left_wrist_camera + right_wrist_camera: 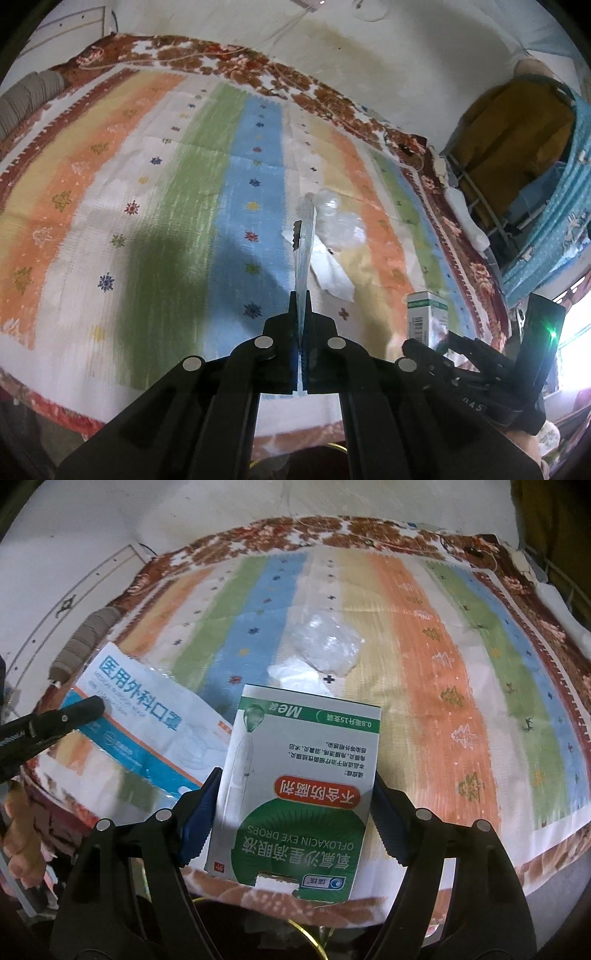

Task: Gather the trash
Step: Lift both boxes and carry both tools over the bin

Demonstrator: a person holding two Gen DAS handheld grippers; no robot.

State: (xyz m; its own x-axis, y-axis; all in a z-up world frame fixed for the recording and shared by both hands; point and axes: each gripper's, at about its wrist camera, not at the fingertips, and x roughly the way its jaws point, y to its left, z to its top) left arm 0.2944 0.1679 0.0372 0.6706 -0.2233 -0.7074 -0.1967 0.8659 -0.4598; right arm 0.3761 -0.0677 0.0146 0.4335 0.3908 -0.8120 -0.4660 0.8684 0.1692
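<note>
Left gripper: the left gripper (303,254) is clenched edge-on around a flat mask packet (147,720); from its own camera the packet shows only as a thin pale-blue sliver (306,240) rising between the two black fingers.
Mask packet: white and blue plastic sleeve printed with large blue Chinese characters, held above the near left part of the bed; in the right wrist view one dark finger (83,707) of the left gripper lies across its upper left corner.
Right gripper: the right gripper (295,805) grasps an eye-drops box (299,786) by its two long sides, blue serrated pads (201,812) pressed against the card.
Eye-drops box: white and green carton reading "OFLOXACIN EYE DROPS", seen upside down, with a torn tab at its near end; from the left wrist camera it appears as a small upright carton (424,317) at the lower right.
Clear plastic wrap: a crumpled transparent piece (325,650) lies loose on the blanket, beyond the box and apart from both tools; the left camera shows it just right of the pinched packet (340,225).
White paper scrap: a pale torn piece (328,273) lies just below the wrap in the left view.
Surface: a striped blanket (424,672) in orange, green, blue and cream with small tree and star motifs, over a brown floral cover (229,62).
Surroundings: a blue patterned basket (546,206) stands off the far right edge of the bed.
</note>
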